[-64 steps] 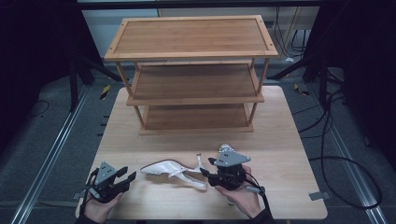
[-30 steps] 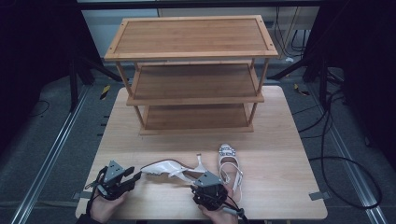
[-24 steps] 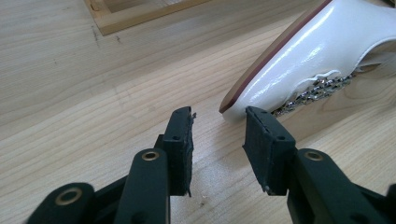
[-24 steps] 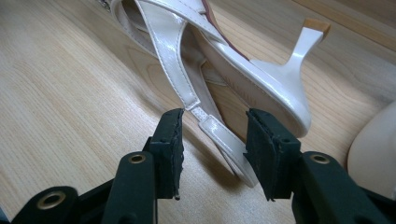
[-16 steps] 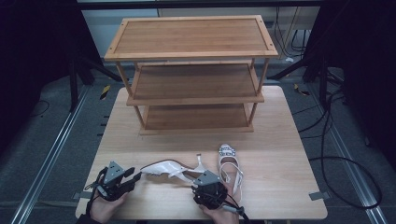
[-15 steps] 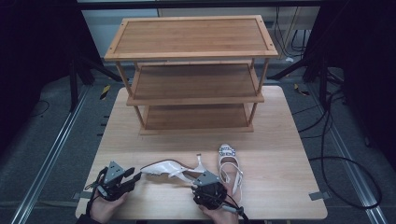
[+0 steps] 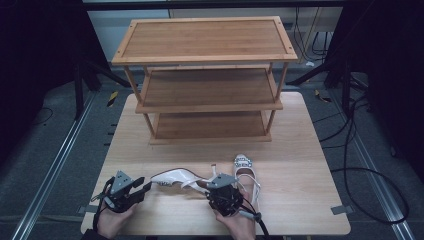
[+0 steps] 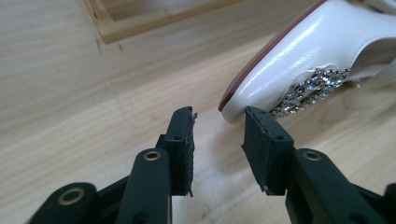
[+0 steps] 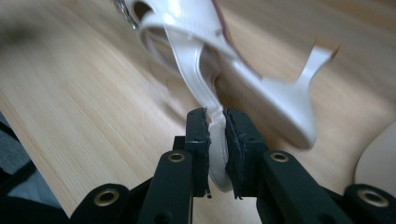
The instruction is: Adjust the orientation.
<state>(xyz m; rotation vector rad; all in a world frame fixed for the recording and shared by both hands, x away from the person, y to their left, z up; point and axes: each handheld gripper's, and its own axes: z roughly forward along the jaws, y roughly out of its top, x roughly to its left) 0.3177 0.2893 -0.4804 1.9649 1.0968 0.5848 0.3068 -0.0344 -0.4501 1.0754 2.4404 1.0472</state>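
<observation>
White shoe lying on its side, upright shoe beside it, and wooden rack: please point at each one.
White shoe lying on its side (image 7: 175, 178): high view, glossy toe part.
Upright shoe (image 7: 246, 172): high view, insole.
Wooden rack (image 7: 205, 38): high view, top shelf board.

The shoe (image 8: 308, 56) is glossy white patent with glittering stones; the table (image 8: 70, 93) and rack (image 7: 205, 40) are smooth, matt, light-grained wood; the claw pads (image 8: 261, 140) are rough black rubber.
</observation>
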